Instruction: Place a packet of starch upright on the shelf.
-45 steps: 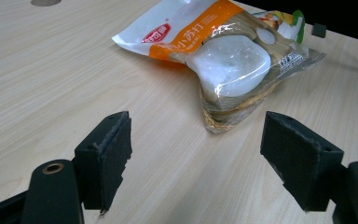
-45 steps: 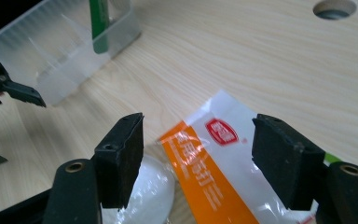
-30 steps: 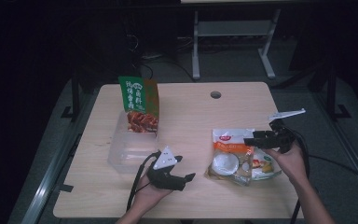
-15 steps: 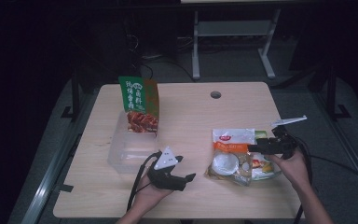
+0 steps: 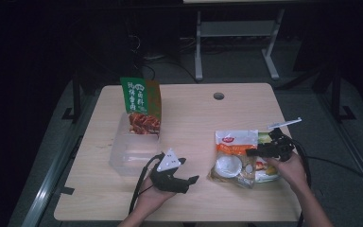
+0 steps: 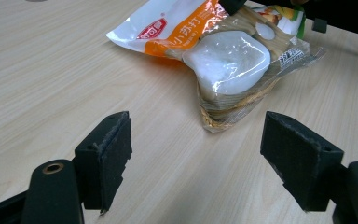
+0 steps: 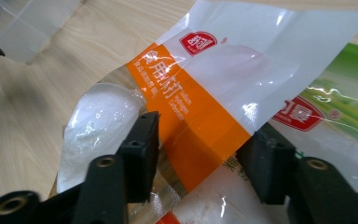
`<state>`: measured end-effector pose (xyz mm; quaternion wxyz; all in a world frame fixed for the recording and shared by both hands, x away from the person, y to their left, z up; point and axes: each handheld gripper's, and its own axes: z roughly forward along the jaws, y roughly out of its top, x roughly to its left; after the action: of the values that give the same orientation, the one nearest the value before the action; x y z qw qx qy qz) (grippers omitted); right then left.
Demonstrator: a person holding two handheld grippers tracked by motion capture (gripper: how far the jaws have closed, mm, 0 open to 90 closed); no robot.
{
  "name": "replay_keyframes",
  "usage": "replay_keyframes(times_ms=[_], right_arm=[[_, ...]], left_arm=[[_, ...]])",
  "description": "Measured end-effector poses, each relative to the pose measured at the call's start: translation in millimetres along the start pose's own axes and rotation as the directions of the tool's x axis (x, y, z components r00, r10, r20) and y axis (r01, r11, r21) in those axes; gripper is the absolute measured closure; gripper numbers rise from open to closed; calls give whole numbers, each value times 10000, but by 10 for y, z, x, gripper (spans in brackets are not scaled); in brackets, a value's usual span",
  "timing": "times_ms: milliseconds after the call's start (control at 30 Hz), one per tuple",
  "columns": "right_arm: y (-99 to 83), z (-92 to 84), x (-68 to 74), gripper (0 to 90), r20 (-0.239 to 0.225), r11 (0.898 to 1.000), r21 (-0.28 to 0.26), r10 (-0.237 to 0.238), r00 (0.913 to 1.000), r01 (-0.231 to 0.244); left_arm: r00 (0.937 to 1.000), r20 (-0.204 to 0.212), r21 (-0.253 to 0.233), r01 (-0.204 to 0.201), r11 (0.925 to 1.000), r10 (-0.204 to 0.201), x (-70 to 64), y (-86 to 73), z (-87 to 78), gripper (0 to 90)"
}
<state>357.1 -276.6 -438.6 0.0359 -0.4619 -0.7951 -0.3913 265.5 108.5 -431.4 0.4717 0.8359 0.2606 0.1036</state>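
An orange-and-white food bag (image 5: 234, 142) lies flat at the table's right, partly over a green-printed bag (image 5: 266, 174). My right gripper (image 5: 257, 152) is low over it. In the right gripper view the jaws (image 7: 203, 158) have just been closing and straddle the bag's orange band (image 7: 191, 116); the pads stand apart from it, with the film between and under them. My left gripper (image 5: 187, 171) rests in a hand near the front edge, open. In its own view the open jaws (image 6: 196, 163) face the same bag (image 6: 228, 60) across bare wood.
A tall green snack bag (image 5: 141, 106) stands in a clear plastic box (image 5: 130, 153) at the left. The box corner (image 7: 28, 23) shows beyond the bags. A cable hole (image 5: 218, 96) sits near the table's far edge. Cables trail from both grippers.
My right gripper has sunk down onto the orange-and-white bag and its jaws have narrowed. The left hand and its gripper have stayed put.
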Motion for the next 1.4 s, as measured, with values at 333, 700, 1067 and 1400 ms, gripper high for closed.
replay_keyframes(times_ms=[333,700,1067,1400], right_arm=[[11,-9,8,822,-743,9997,-225,0,9972,-17],[53,-84,143,897,-1038,9969,-573,-593,9928,536],[130,-210,430,898,-1298,9767,-1425,-1790,9752,1603],[130,-291,687,900,-1509,9488,-2066,-2724,9503,2391]], left_arm=[[10000,37,-9,-74,10000,74,8,10,9,245],[9991,357,-20,210,9998,-209,-6,43,84,250],[9968,667,-13,436,9990,-434,-12,109,173,251],[9946,909,-2,505,9987,-503,-11,177,299,251]])
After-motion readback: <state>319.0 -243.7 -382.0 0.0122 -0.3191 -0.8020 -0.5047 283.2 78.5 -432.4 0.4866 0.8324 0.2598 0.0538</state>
